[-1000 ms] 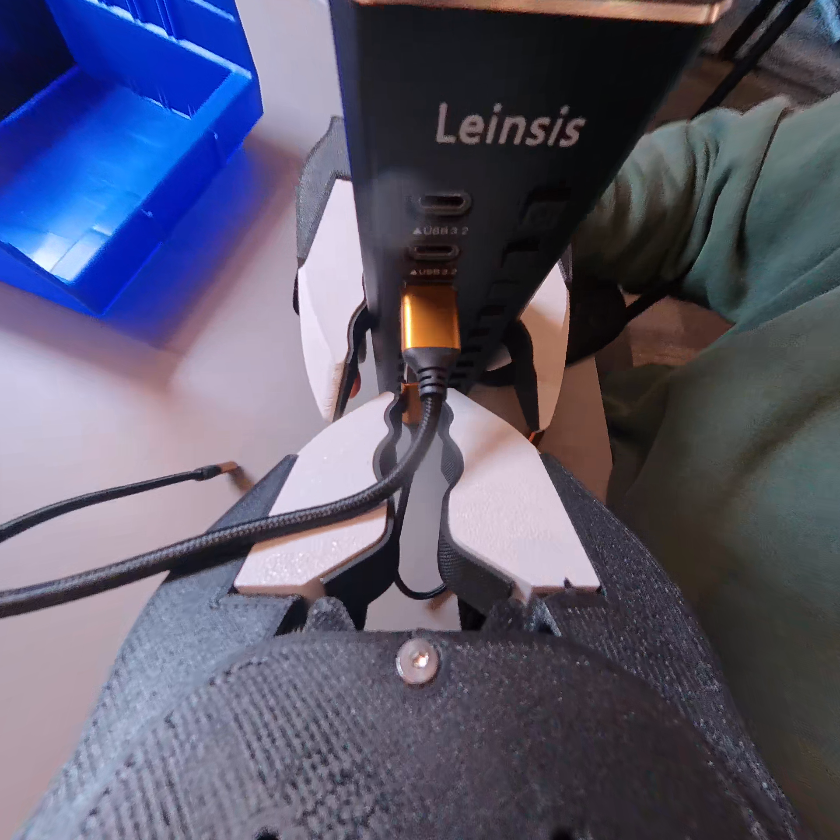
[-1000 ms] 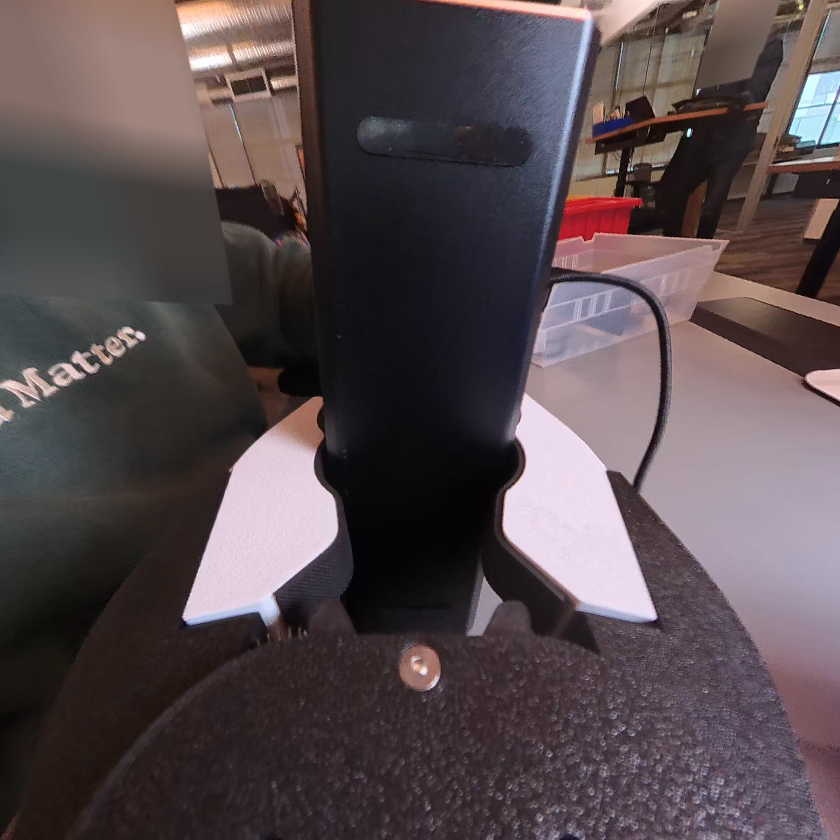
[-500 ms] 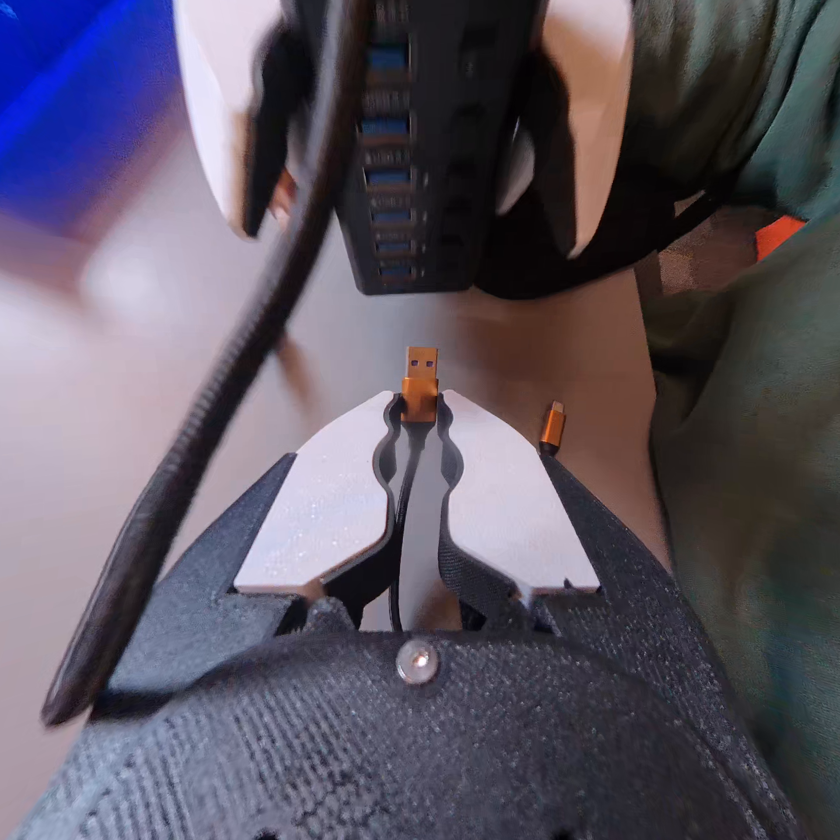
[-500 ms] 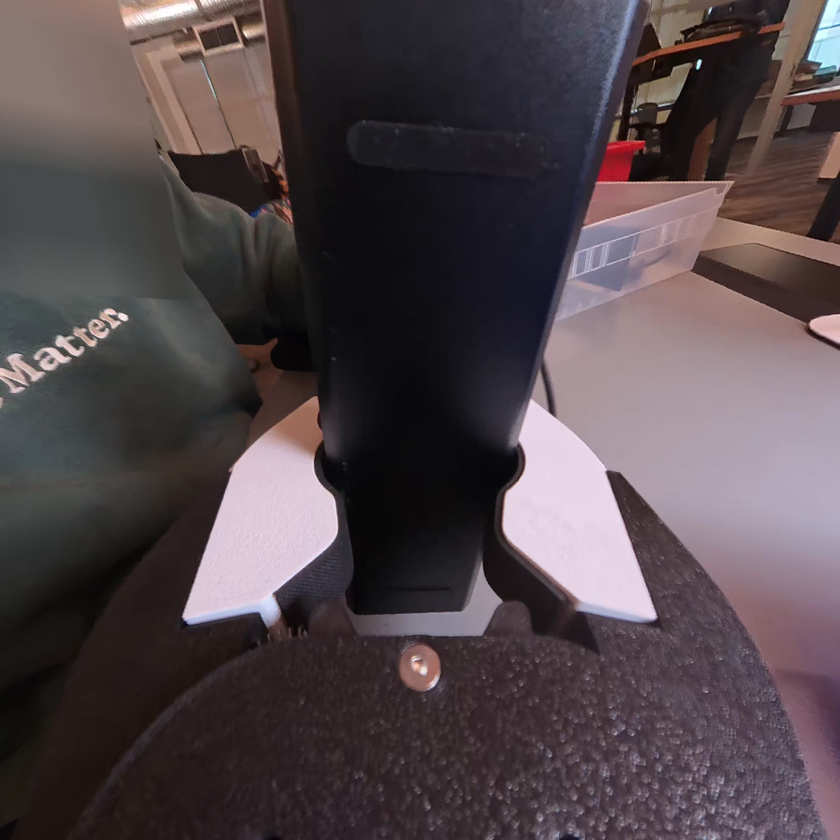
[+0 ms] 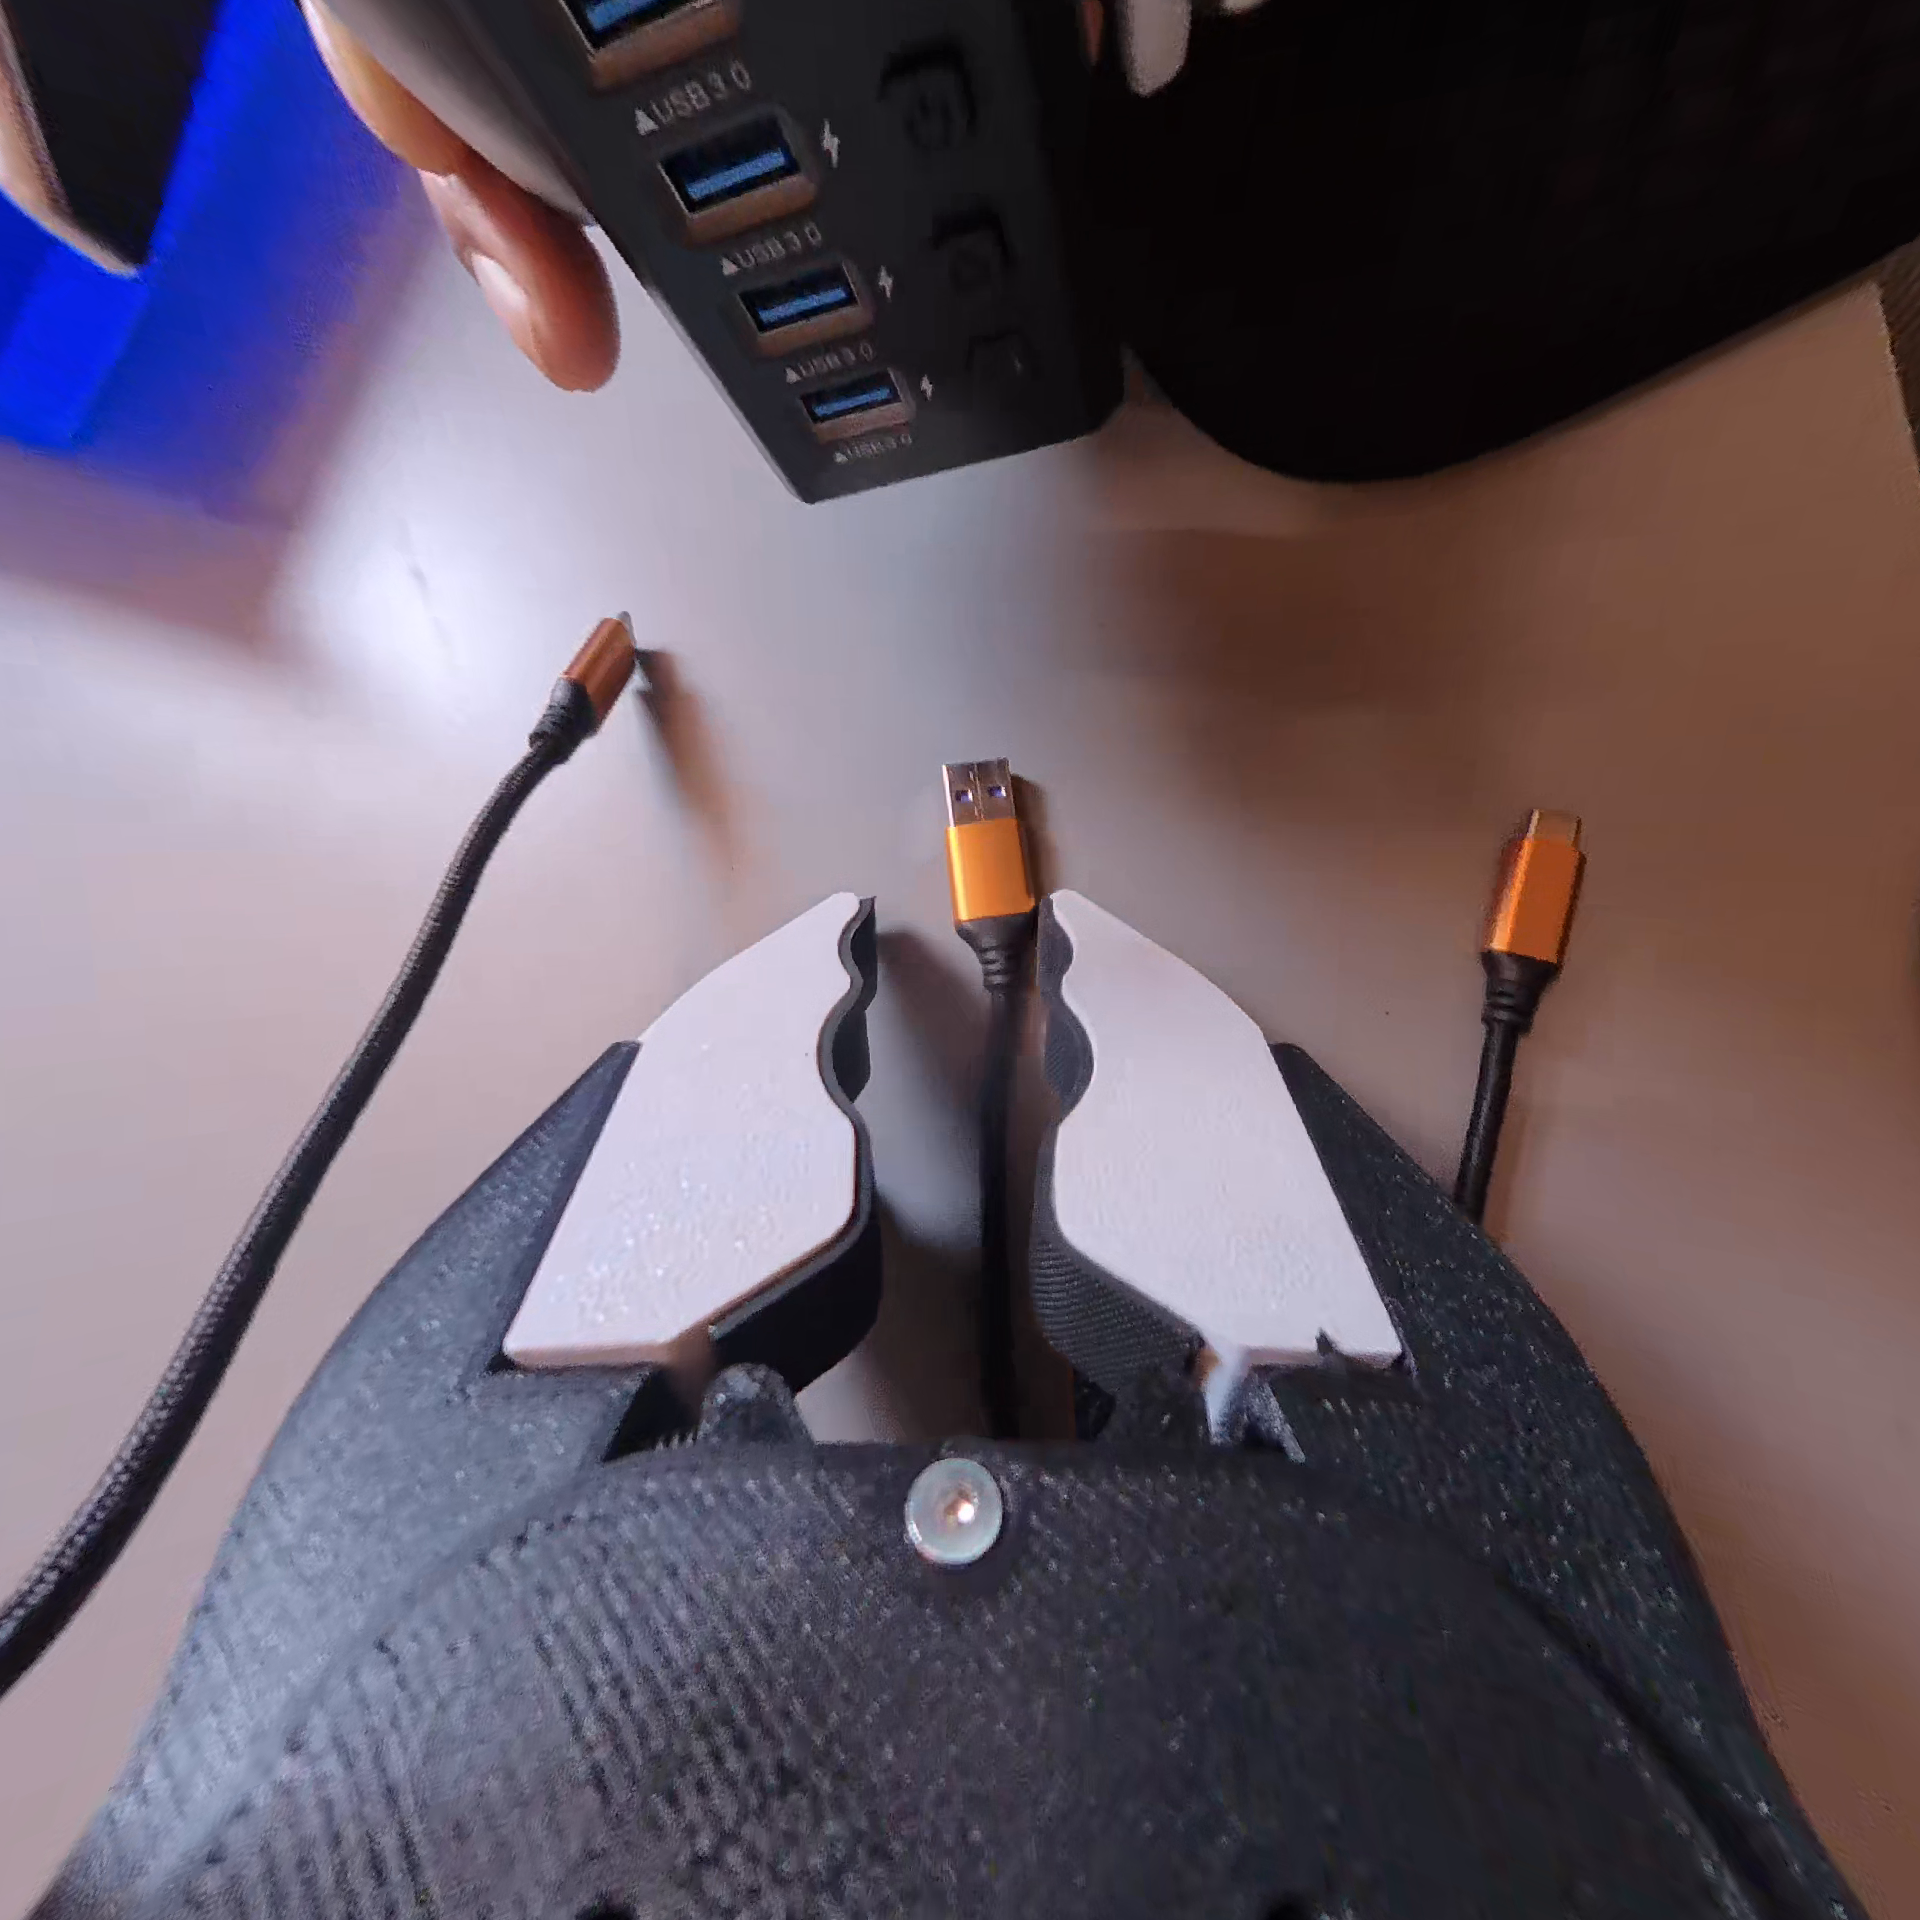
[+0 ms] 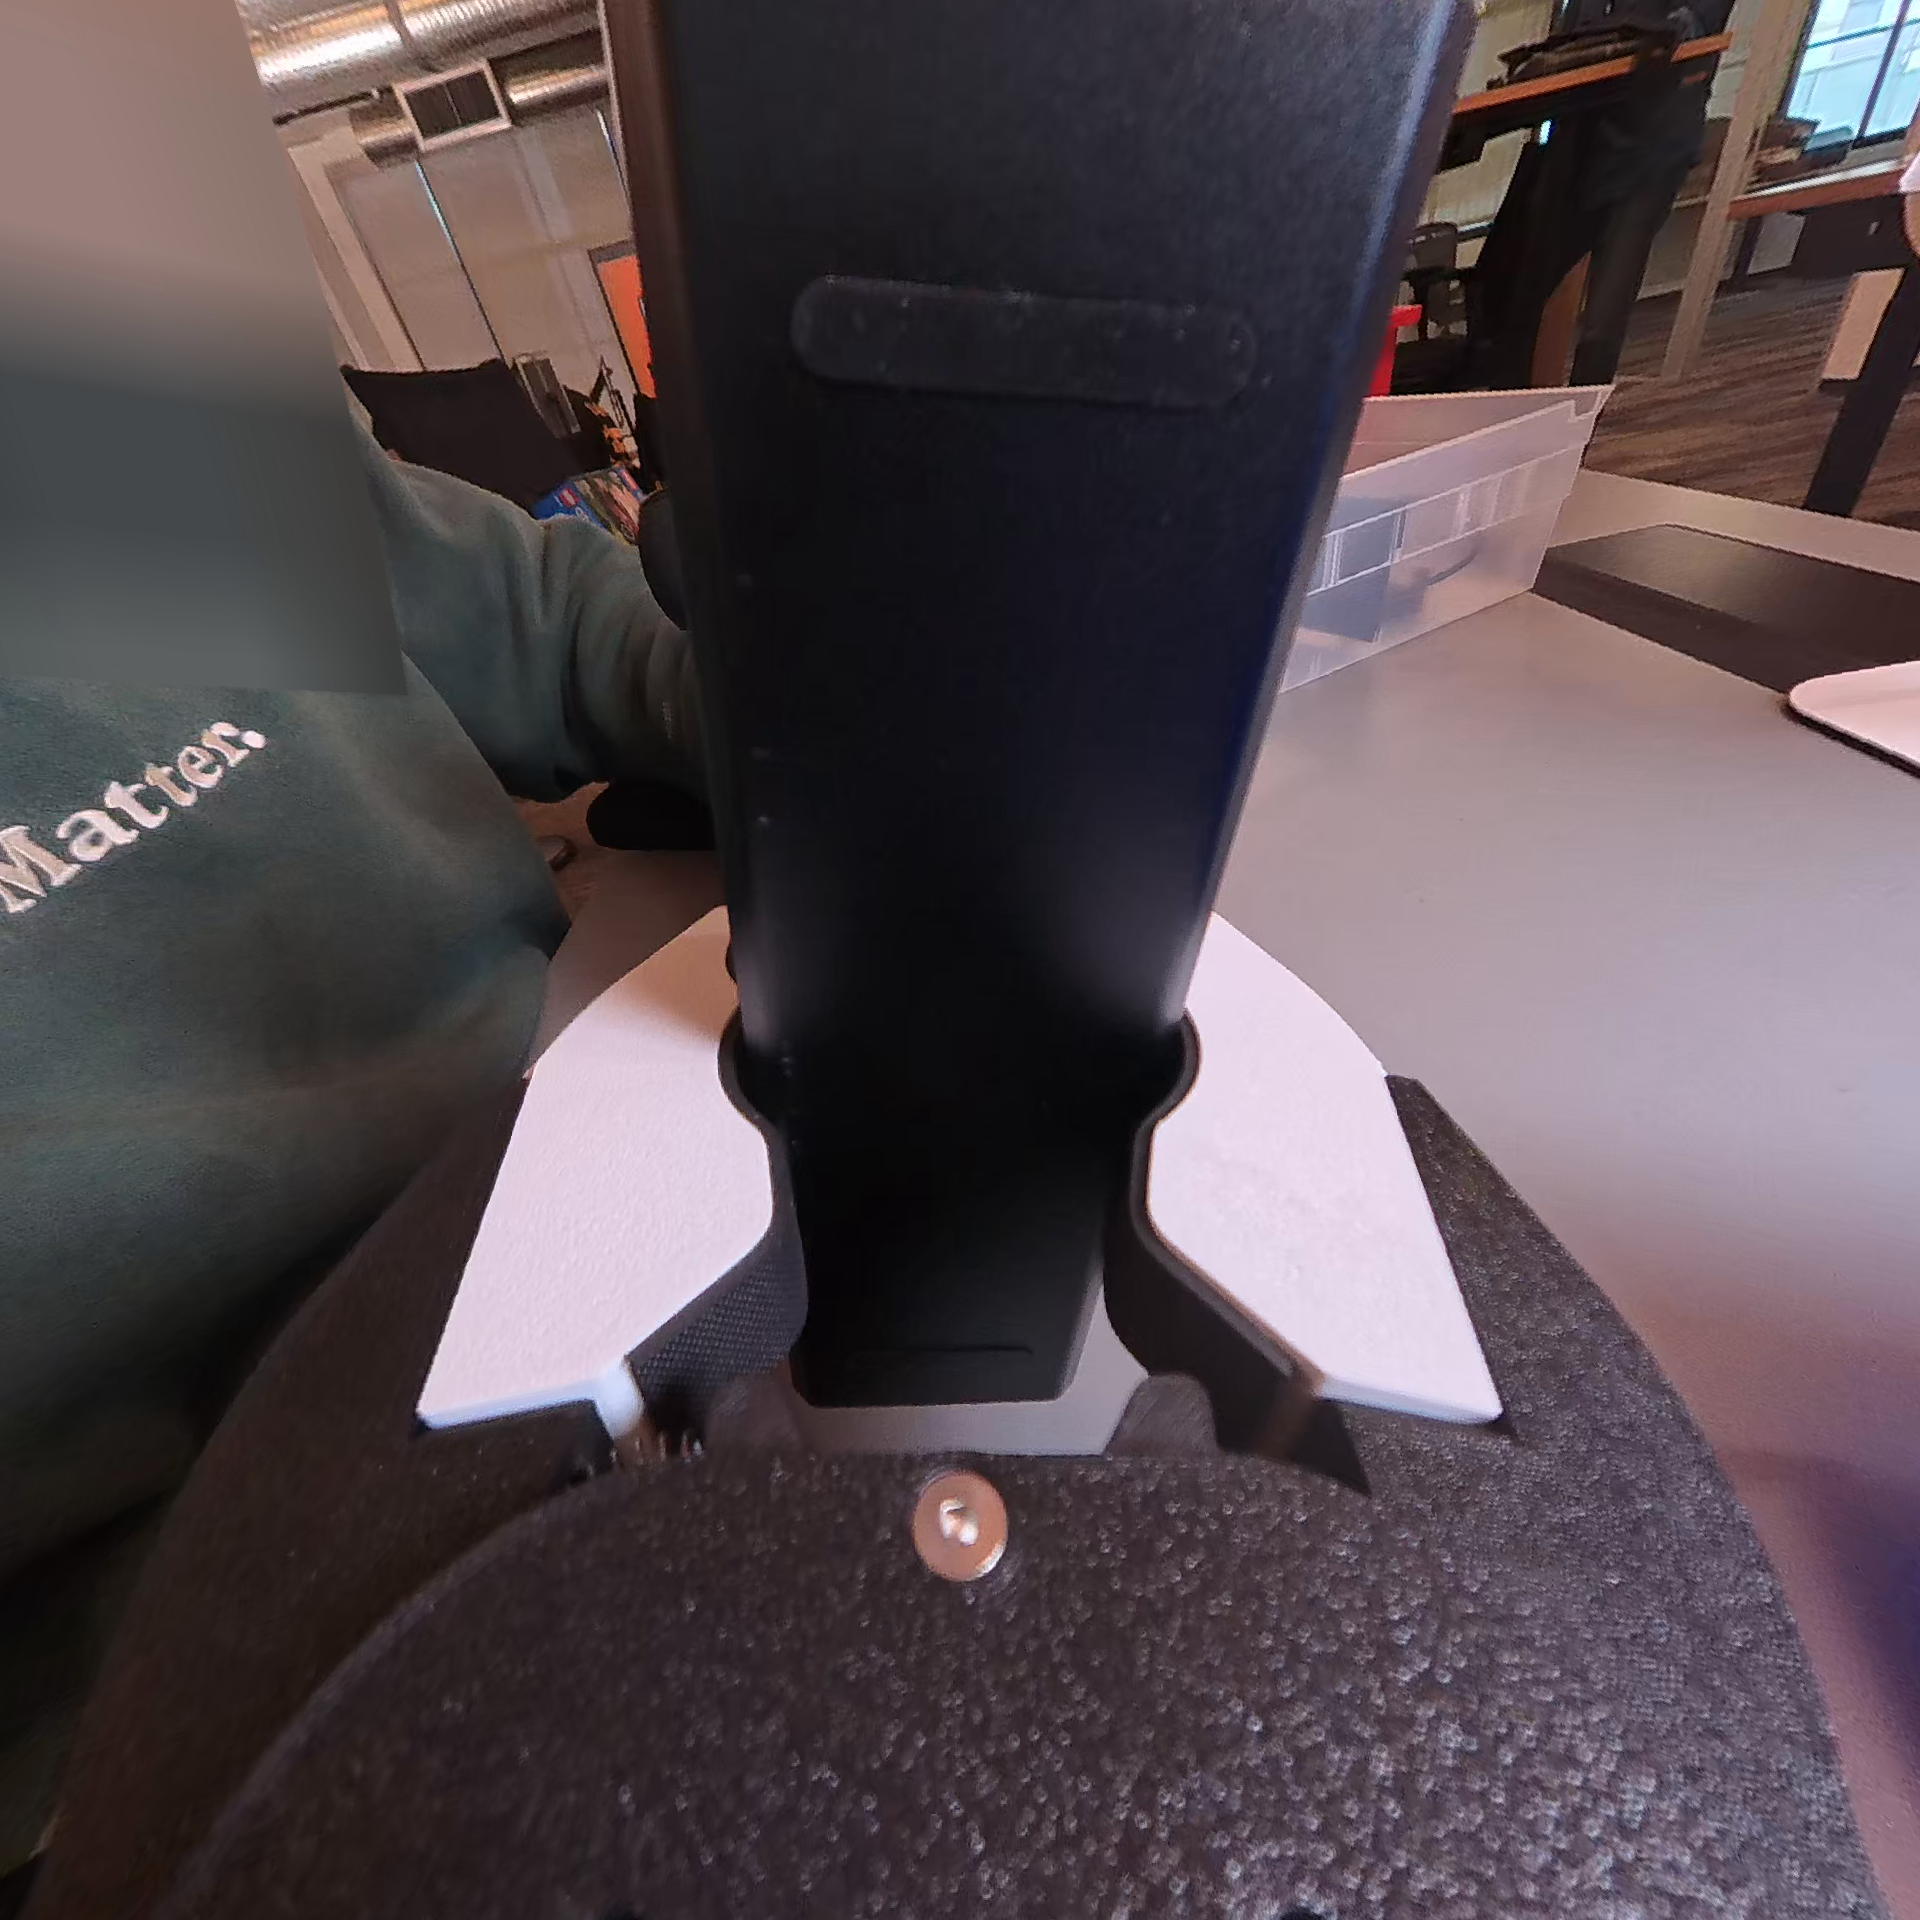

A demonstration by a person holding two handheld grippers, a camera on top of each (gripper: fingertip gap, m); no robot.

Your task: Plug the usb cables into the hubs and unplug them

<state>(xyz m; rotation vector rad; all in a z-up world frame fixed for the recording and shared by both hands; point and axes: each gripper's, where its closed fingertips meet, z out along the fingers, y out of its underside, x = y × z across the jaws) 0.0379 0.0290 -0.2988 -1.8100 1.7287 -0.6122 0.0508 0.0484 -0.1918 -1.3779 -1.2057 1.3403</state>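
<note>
My left gripper [image 5: 956, 912] is open just above the table. An orange USB-A plug [image 5: 989, 862] lies on the table between its fingertips, with its black cable running back between the fingers. A black hub [image 5: 852, 260] with blue ports hangs tilted above and ahead of it. My right gripper [image 6: 956, 1039] is shut on that hub [image 6: 987, 623] and holds it upright. A braided cable's orange plug [image 5: 597, 665] lies free to the left. Another orange plug [image 5: 1532, 894] lies to the right.
A bare fingertip [image 5: 520, 239] shows beside the hub. A blue bin [image 5: 104, 312] is blurred at the far left. A person in a green sweatshirt [image 6: 208, 1039] is close on the left. A clear plastic bin [image 6: 1455, 520] stands on the grey table [image 6: 1558, 935]. The left gripper's tips are roughly 11 cm from the right gripper's.
My left gripper pulled back from the hub with the USB-A plug, then opened and let it go onto the table. The braided cable's plug has left the hub. The hub has tilted.
</note>
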